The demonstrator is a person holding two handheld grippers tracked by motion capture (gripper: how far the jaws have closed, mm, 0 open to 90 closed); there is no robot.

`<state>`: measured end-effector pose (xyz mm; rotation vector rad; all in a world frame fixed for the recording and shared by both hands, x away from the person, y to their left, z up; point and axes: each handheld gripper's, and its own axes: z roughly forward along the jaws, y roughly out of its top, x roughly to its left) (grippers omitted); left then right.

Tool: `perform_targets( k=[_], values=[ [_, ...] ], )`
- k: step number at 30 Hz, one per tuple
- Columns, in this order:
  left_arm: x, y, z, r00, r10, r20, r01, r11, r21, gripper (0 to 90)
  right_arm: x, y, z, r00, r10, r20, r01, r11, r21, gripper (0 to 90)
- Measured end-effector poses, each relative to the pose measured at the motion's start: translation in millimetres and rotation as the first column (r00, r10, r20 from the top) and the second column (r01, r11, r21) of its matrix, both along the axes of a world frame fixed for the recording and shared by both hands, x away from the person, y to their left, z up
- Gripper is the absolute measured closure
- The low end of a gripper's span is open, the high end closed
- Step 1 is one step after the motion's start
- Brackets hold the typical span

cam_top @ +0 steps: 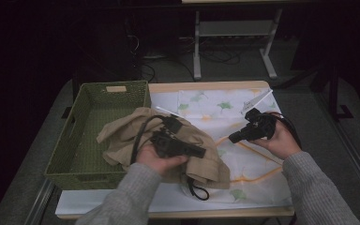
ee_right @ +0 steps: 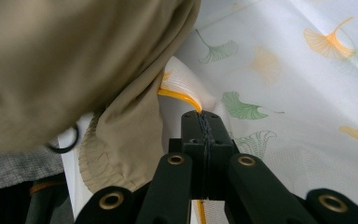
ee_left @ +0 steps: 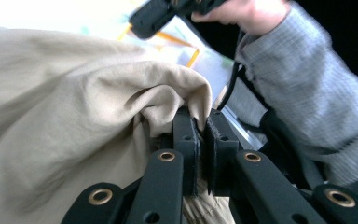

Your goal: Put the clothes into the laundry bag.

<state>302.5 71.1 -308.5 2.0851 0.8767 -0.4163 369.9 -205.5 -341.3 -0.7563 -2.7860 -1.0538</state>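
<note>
The left gripper (ee_left: 200, 140) pinches a fold of tan cloth (cam_top: 136, 133) half out of the basket (cam_top: 75, 140) behind it, while the right gripper (ee_right: 206, 126) pinches the white sheet's (ee_right: 298, 93) orange hem; nothing is folded yet.

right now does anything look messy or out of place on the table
Yes: the tan garment lies crumpled, draped half over the green basket's rim, and the right gripper has pinched up a fold of the leaf-print cloth, rumpling it.

The beige garment (cam_top: 168, 143) is lying crumpled, draping from the basket's corner at nine o'clock toward six o'clock, one fold pinched up. The white cloth (cam_top: 243, 140) with green and orange leaf prints and an orange border is spreading flat toward three o'clock, its edge lifted.
</note>
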Motion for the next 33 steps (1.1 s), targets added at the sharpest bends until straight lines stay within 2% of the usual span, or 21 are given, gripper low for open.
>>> perform_targets(
  k=[1,2,3,5,7,8,9,10,13,15,16,21,25,28,29,30,31,33],
  values=[
    [0.0,0.0,0.0,1.0000,0.000,0.000,0.000,1.0000,0.000,82.9,-0.1,-0.9,-0.5,1.0000,-0.001,-0.001,0.001,1.000,0.003,89.2],
    [2.5,-13.8,-10.6,0.9997,-0.011,-0.023,0.011,0.9997,0.020,80.1,-0.2,-1.6,-1.0,1.0000,-0.003,-0.002,0.003,1.000,0.002,89.2],
    [3.5,-17.6,-13.9,0.9991,-0.017,-0.038,0.018,0.9997,0.016,74.4,-0.5,-2.2,-1.7,1.0000,-0.004,-0.006,0.004,1.000,0.000,89.2],
    [2.6,-18.2,-14.3,0.9986,-0.017,-0.050,0.016,0.9998,-0.007,62.0,-1.0,-3.0,-3.9,1.0000,-0.004,-0.007,0.004,1.000,-0.003,89.2],
    [1.9,-15.7,-12.3,0.9986,-0.024,-0.048,0.024,0.9997,-0.010,57.5,-1.3,-3.1,-4.8,1.0000,-0.005,-0.006,0.005,1.000,-0.007,89.2],
    [0.8,-6.1,-7.0,0.9989,-0.009,-0.046,0.008,0.9995,-0.032,54.8,-1.0,-4.4,-6.4,0.9999,-0.006,-0.010,0.006,1.000,-0.007,89.2],
    [0.8,-6.1,-7.0,0.9989,-0.009,-0.046,0.008,0.9995,-0.032,54.2,-1.0,-4.4,-6.4,0.9999,-0.006,-0.010,0.006,1.000,-0.007,89.2],
    [-0.3,6.1,-0.9,0.9992,0.005,-0.039,-0.007,0.9988,-0.049,53.3,-0.5,-5.6,-8.2,0.9999,-0.012,-0.012,0.012,1.000,-0.005,89.1],
    [-1.8,26.5,6.5,0.9987,0.033,-0.037,-0.036,0.9972,-0.066,50.6,-0.1,-5.4,-10.2,0.9997,-0.017,-0.017,0.017,1.000,-0.011,89.2],
    [-2.3,33.4,8.7,0.9985,0.045,-0.032,-0.047,0.9966,-0.068,48.6,0.7,-5.4,-10.8,0.9996,-0.021,-0.018,0.021,1.000,-0.008,89.2],
    [-2.9,46.5,12.2,0.9974,0.066,-0.029,-0.068,0.9954,-0.068,48.5,1.1,-5.0,-11.0,0.9996,-0.022,-0.020,0.022,1.000,-0.009,89.2],
    [-3.2,79.0,16.1,0.9915,0.130,-0.013,-0.130,0.9886,-0.076,46.3,2.1,-2.3,-12.5,0.9994,-0.021,-0.026,0.021,1.000,-0.013,89.2],
    [-2.6,104.9,12.0,0.9833,0.181,-0.015,-0.182,0.9813,-0.063,45.8,1.9,-2.7,-12.3,0.9994,-0.021,-0.028,0.020,1.000,-0.014,89.2],
    [-2.7,124.4,7.9,0.9741,0.225,-0.023,-0.226,0.9718,-0.069,45.6,2.2,-3.4,-12.5,0.9995,-0.017,-0.027,0.017,1.000,-0.013,89.2],
    [-2.7,124.4,7.9,0.9741,0.225,-0.023,-0.226,0.9718,-0.069,45.6,2.1,-3.5,-12.7,0.9994,-0.019,-0.029,0.018,1.000,-0.013,89.2],
    [-3.0,135.9,5.1,0.9680,0.250,-0.023,-0.251,0.9661,-0.061,45.4,2.3,-3.5,-12.9,0.9994,-0.019,-0.030,0.019,1.000,-0.011,89.2],
    [-3.0,135.9,5.1,0.9680,0.250,-0.023,-0.251,0.9661,-0.061,45.3,2.3,-3.5,-12.9,0.9994,-0.019,-0.030,0.019,1.000,-0.011,89.2],
    [-2.6,150.5,0.2,0.9571,0.288,-0.029,-0.289,0.9565,-0.039,43.8,2.8,-3.9,-13.0,0.9992,-0.020,-0.033,0.020,1.000,-0.010,89.2]
  ],
)
